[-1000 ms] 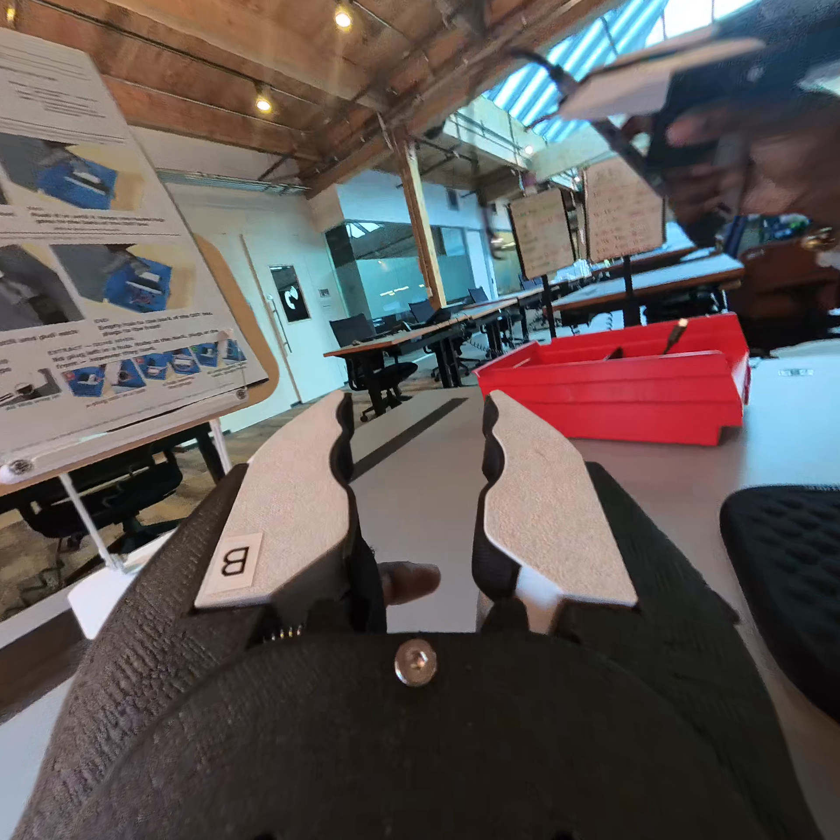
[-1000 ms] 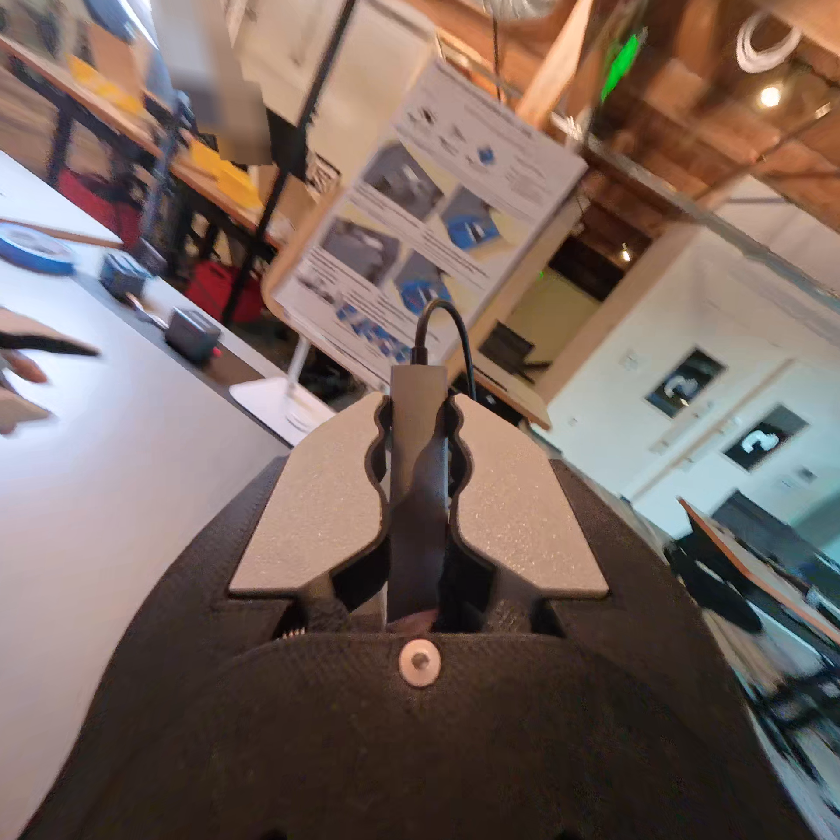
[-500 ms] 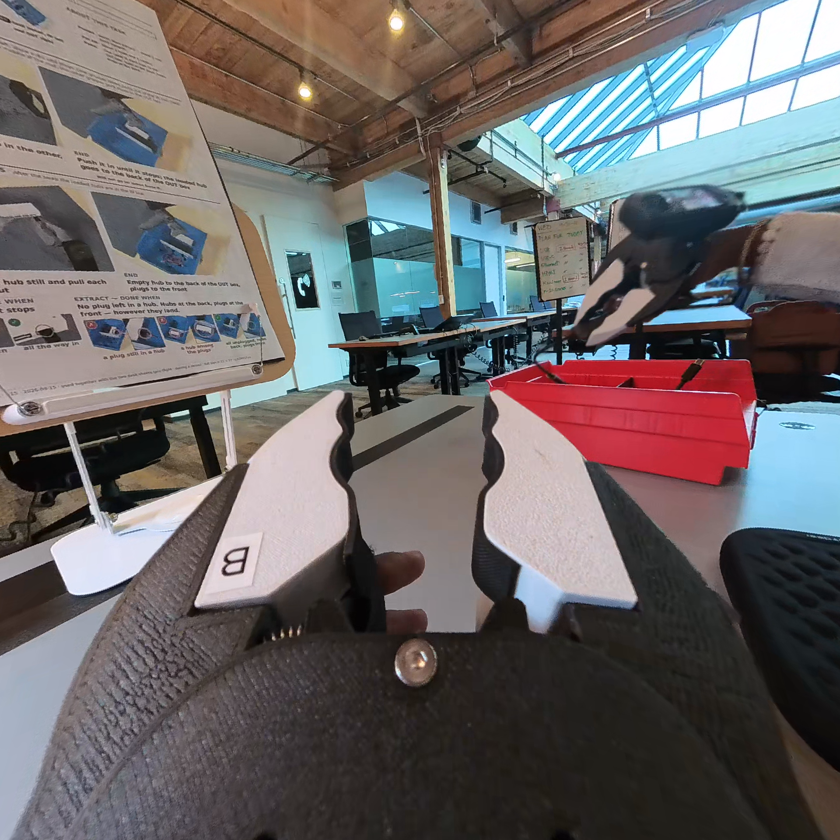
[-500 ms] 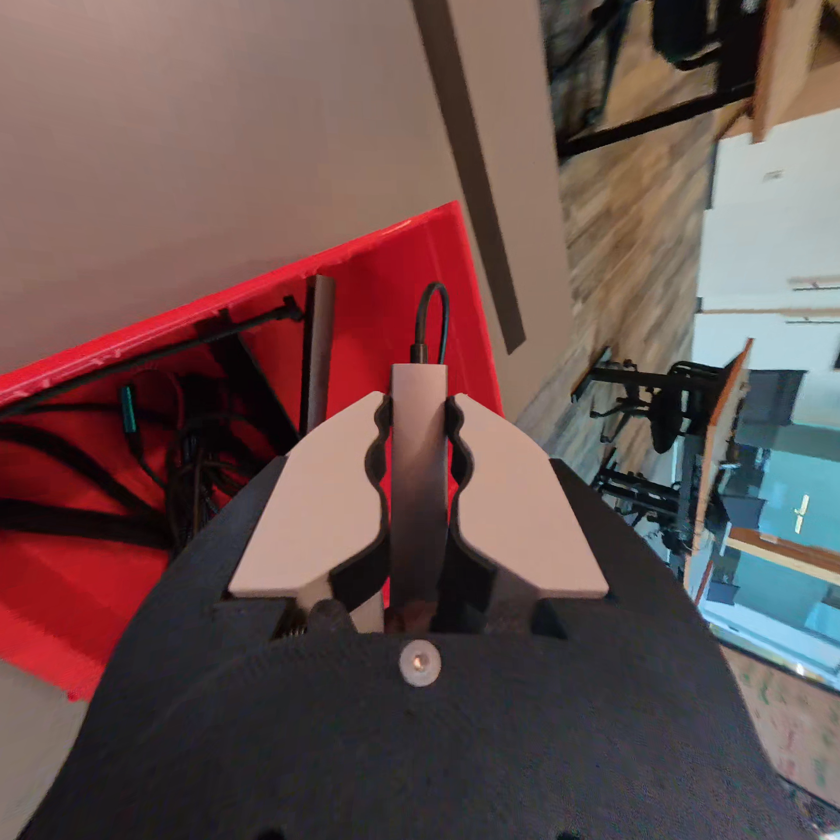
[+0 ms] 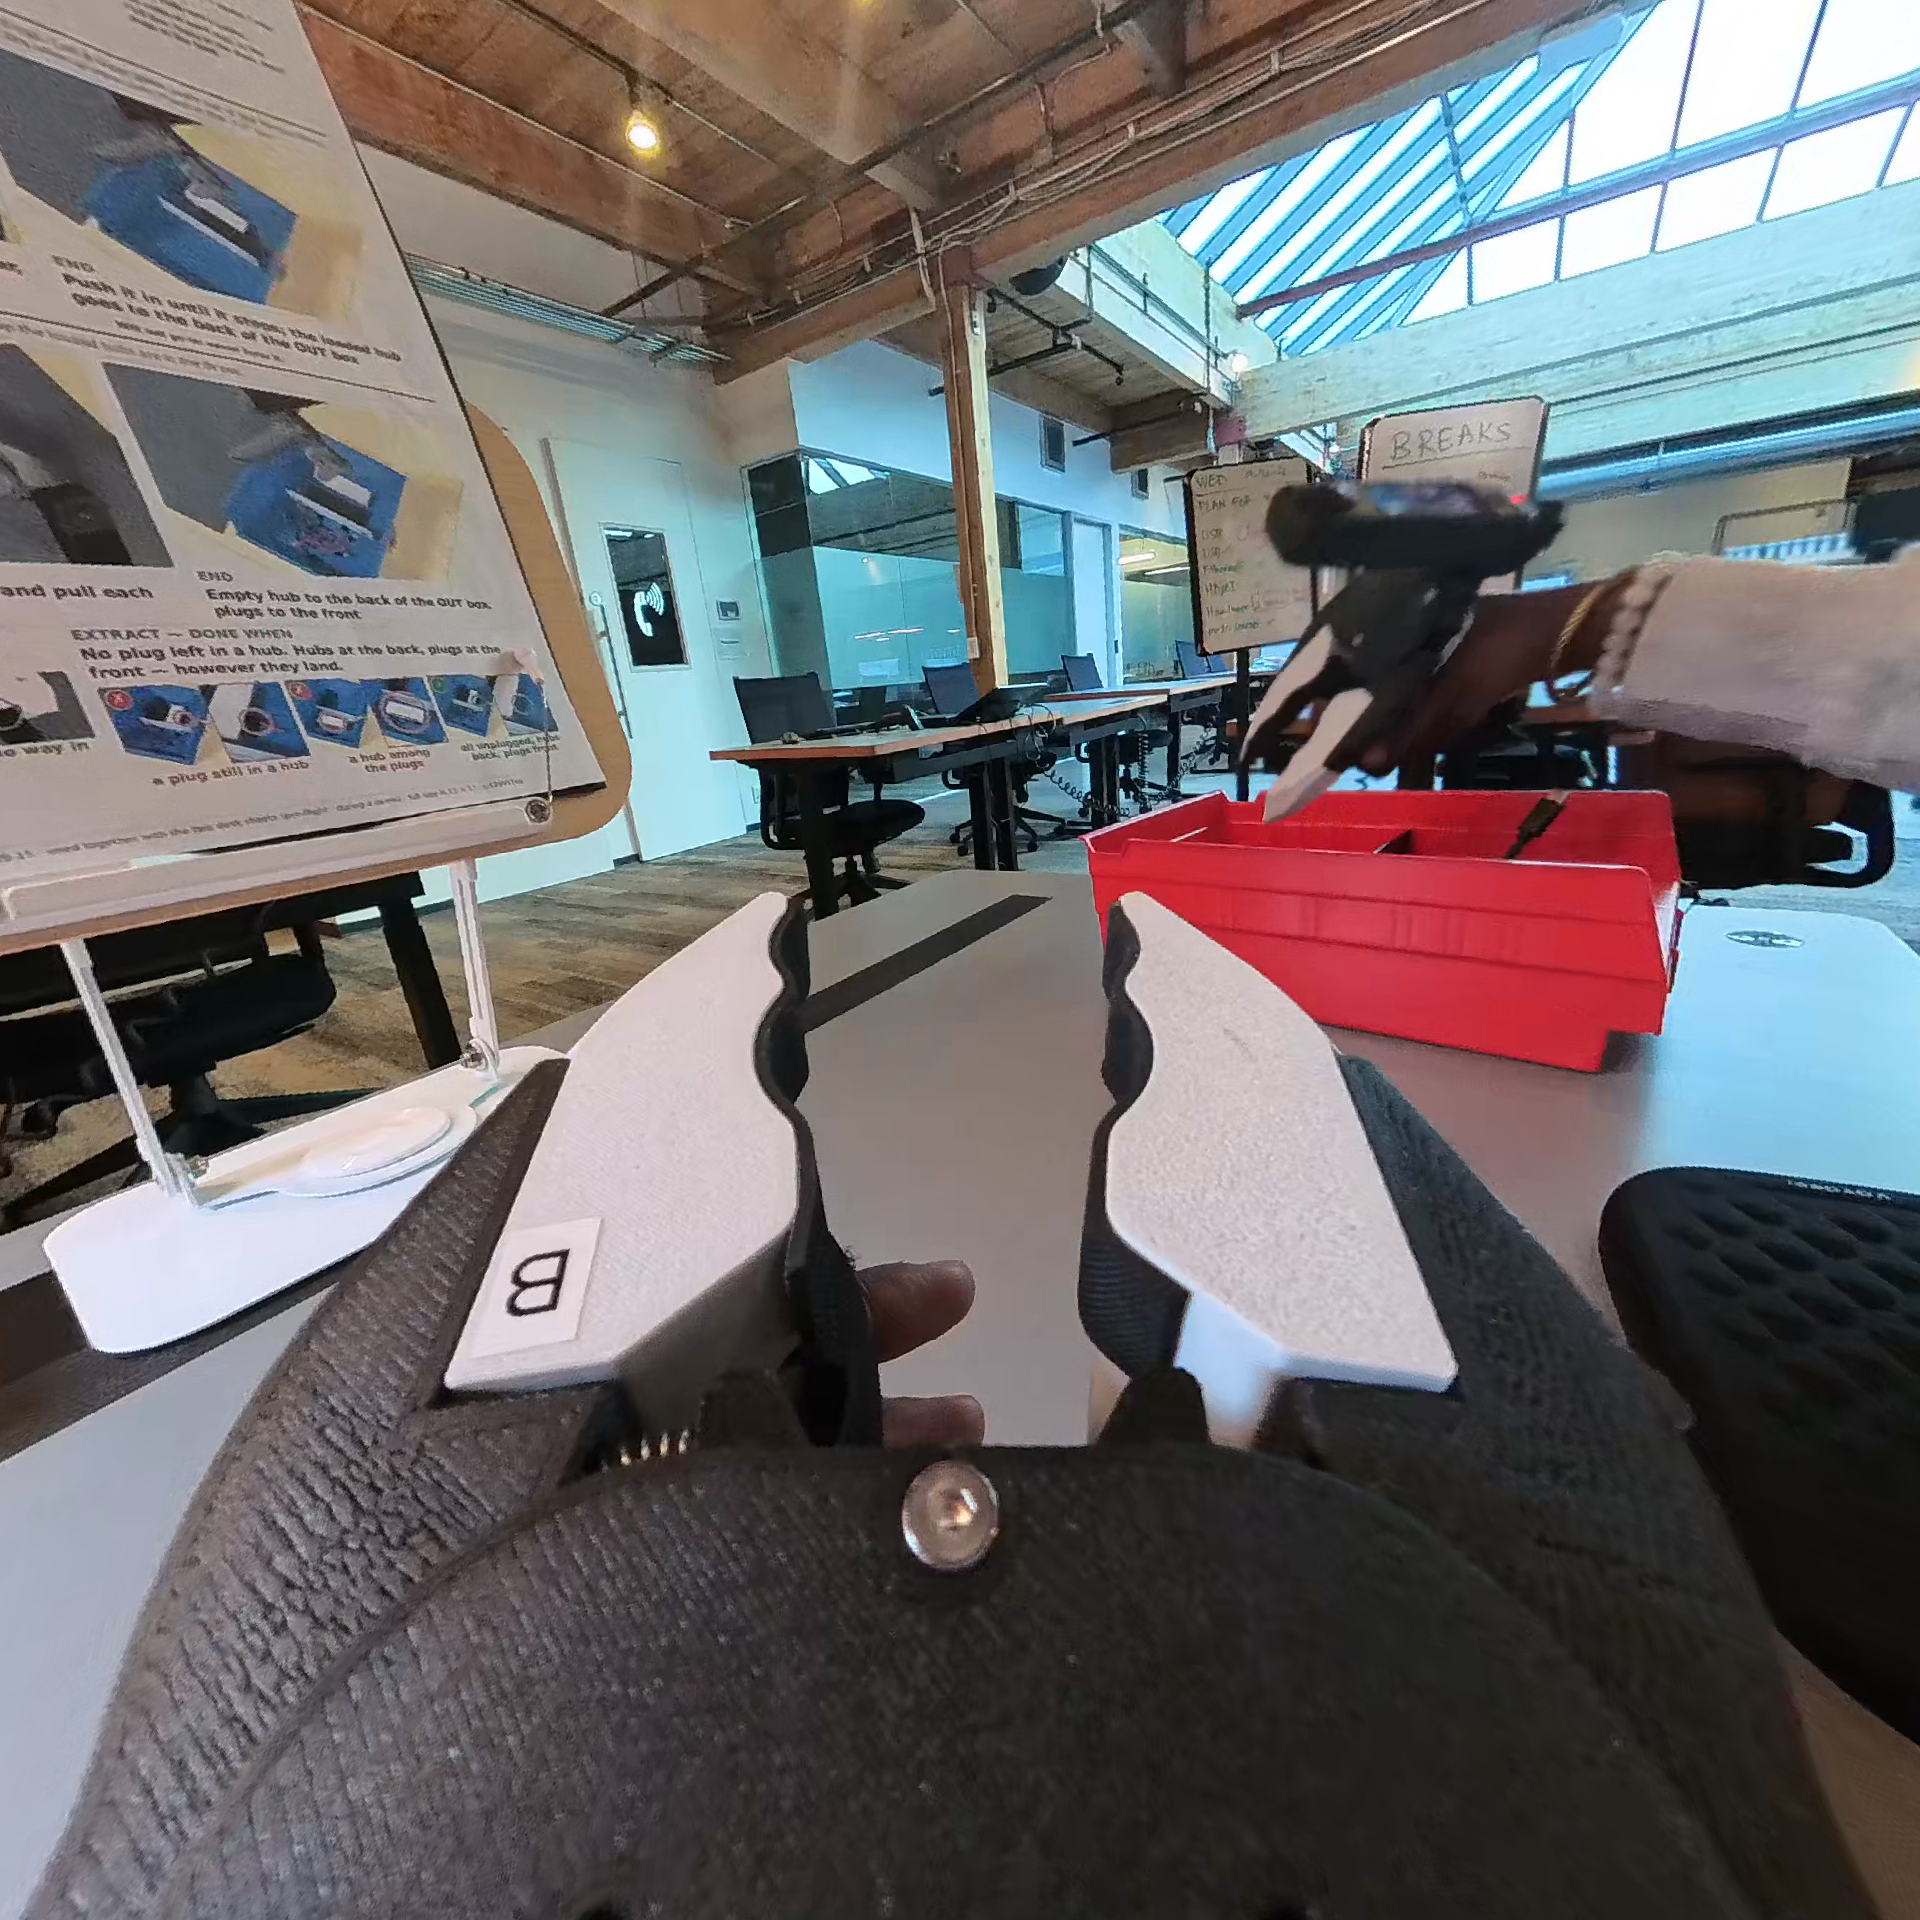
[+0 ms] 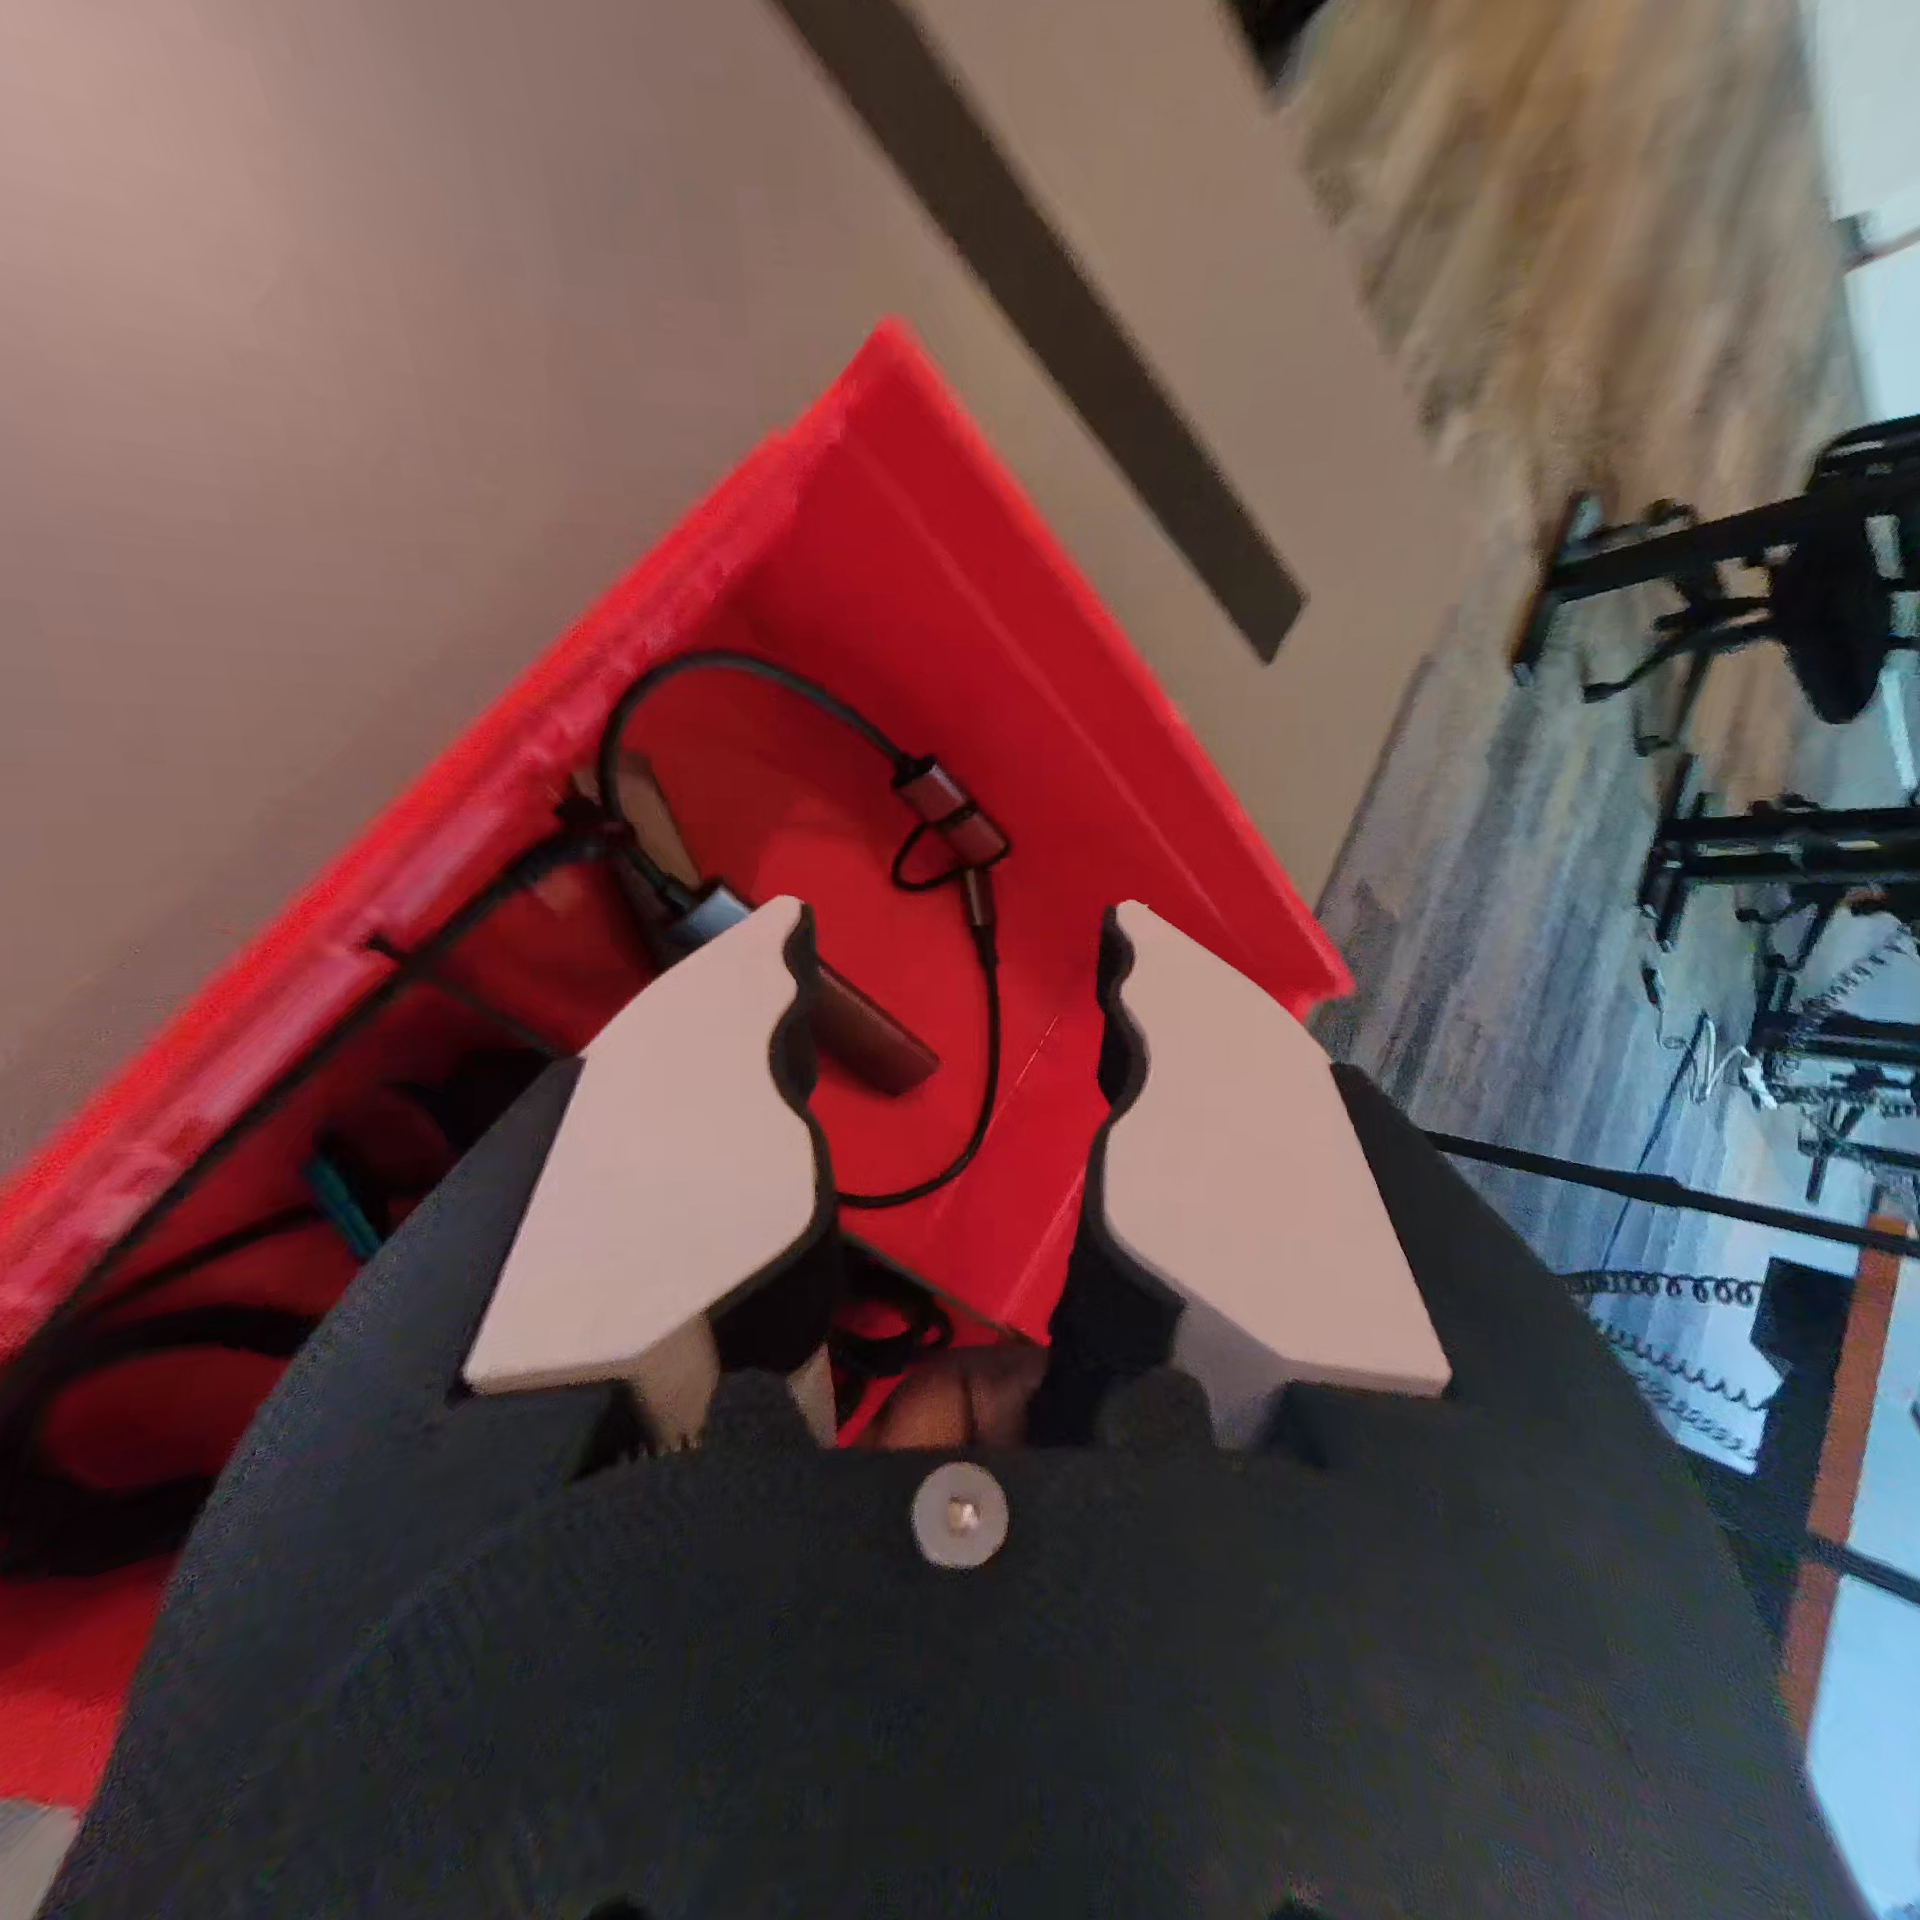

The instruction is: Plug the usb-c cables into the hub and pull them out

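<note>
Over the red bin's far-left compartment, my right gripper hangs wide and empty; the grey hub lies on the bin floor below, its cable looped beside. Left gripper idles wide over the table. Looks like drop-off's done. Next: back out without snagging the cable.

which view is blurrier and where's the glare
Right wrist view: motion blur smears the red bin edge and the floor. Left wrist view: mostly sharp, only the far right hand-held gripper is soft; skylights blow out bright.
</note>
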